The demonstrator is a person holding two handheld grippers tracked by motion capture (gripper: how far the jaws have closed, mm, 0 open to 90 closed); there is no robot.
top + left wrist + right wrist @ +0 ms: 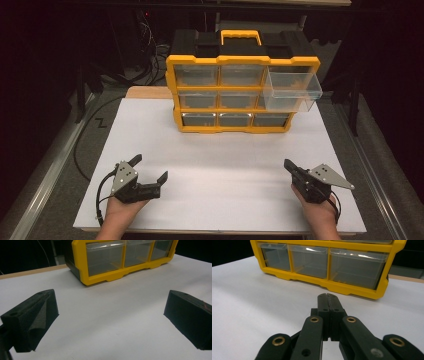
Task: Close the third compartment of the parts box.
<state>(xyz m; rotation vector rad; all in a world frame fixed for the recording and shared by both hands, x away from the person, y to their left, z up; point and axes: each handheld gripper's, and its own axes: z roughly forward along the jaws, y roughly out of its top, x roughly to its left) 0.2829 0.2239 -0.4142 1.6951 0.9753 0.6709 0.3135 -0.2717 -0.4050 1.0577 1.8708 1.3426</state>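
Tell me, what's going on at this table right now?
A person holds a gripper in each hand over a white table, facing a yellow drawer cabinet. The left gripper has its jaws wide open; the right gripper is shut on nothing. Neither touches the cabinet. One clear drawer at the cabinet's upper right is pulled out; the others look pushed in.
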